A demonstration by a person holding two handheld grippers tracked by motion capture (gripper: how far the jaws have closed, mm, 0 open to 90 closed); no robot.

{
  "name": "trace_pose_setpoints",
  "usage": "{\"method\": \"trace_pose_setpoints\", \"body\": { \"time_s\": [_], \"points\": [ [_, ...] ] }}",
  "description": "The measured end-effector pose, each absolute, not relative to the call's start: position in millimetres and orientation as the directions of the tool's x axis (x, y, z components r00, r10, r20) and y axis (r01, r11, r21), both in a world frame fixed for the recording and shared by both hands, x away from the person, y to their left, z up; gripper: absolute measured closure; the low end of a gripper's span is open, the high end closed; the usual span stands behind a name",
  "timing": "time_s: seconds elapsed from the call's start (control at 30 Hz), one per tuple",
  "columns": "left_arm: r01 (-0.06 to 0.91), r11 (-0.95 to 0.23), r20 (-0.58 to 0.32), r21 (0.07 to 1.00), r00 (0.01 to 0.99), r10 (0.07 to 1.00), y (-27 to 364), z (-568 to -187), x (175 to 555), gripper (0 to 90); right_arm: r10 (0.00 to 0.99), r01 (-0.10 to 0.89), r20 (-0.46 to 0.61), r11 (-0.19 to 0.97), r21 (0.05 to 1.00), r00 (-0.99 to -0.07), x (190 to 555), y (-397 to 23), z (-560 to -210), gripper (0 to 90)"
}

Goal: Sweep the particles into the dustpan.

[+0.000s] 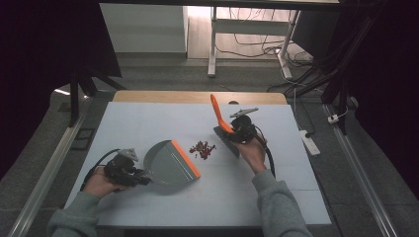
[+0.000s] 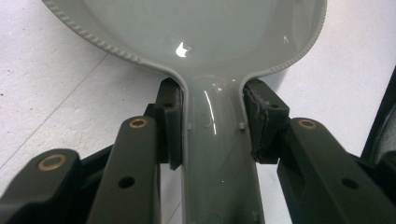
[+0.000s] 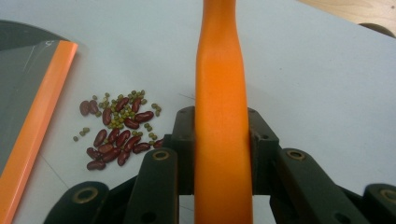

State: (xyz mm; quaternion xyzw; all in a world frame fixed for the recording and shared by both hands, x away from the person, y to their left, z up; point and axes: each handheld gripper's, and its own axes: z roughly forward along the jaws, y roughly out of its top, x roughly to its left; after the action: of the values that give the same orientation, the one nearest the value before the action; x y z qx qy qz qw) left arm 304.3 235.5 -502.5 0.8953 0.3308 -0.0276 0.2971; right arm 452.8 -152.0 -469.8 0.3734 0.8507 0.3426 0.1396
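Note:
A grey dustpan (image 1: 168,165) with an orange lip lies flat on the table at the left, and my left gripper (image 1: 141,176) is shut on its handle. In the left gripper view both pads squeeze the grey handle (image 2: 219,158) just behind the pan (image 2: 201,28). My right gripper (image 1: 233,132) is shut on a small brush with an orange handle (image 1: 216,109) that points up and away, its dark head (image 1: 226,140) low by the table. A small pile of red and green beans (image 1: 202,149) lies between lip and brush. The right gripper view has the handle (image 3: 219,93), the beans (image 3: 119,133) and the dustpan's lip (image 3: 39,107).
The pale table (image 1: 148,118) has a wooden strip along its far edge. Beyond it are a white desk frame (image 1: 212,44) and cables on the floor. A power strip (image 1: 310,140) lies by the table's right edge.

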Motion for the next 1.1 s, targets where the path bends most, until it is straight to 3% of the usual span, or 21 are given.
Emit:
{"method": "trace_pose_setpoints", "body": {
  "time_s": [1.1],
  "points": [
    [0.625, -0.605, -0.295, 0.493, 0.774, 0.560, 228, -508, 315, 62.0, 0.700, 0.504, -0.089, 0.590, 0.630, -0.709, 464, -98, -482, 70.5]
  ]
}}
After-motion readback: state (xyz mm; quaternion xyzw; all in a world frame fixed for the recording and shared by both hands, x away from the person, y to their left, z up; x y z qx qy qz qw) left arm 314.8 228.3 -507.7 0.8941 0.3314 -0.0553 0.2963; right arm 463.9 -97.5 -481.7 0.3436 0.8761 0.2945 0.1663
